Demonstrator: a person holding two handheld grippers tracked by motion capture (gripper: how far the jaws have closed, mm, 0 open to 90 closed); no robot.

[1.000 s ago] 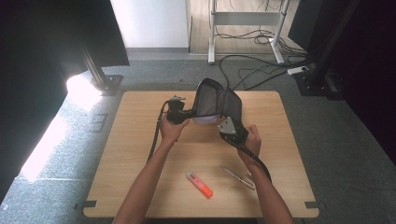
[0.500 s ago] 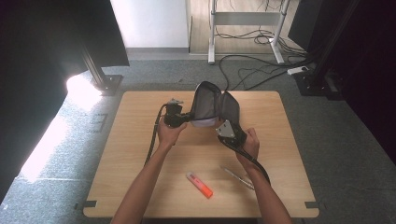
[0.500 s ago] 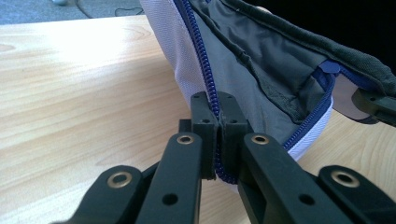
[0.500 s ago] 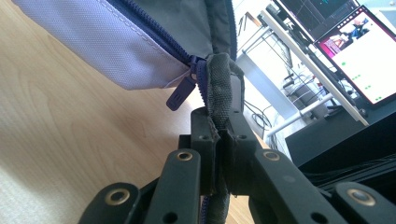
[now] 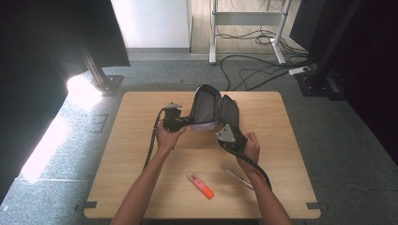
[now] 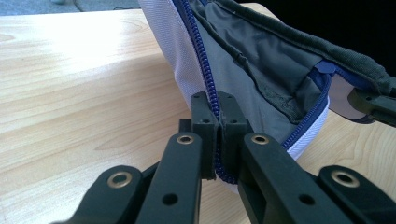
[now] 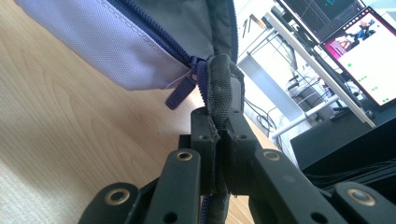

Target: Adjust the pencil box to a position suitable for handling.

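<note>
Pouch (image 5: 209, 111), a soft zippered fabric case in pale lilac with a grey lining, is held up just above the far middle of the wooden table (image 5: 131, 154), its mouth gaping open between the two grippers. It looks light and limp: the cloth sags and folds wherever it is not pinched, so it will keep its shape only while both edges are held apart, and the firm places to grip are the stitched rims along the blue zipper (image 6: 201, 60). The left gripper (image 6: 217, 122) has its jaws clamped tight on the zipper edge of one side, the teeth running straight between its pads. The right gripper (image 7: 219, 123) has its jaws closed hard on the padded dark rim of the opposite side, beside the zipper pull (image 7: 180, 95), which dangles free. Nearer the person, an orange marker (image 5: 200, 185) and a slim pen (image 5: 238, 177) lie on the table, well apart from the pouch.
</note>
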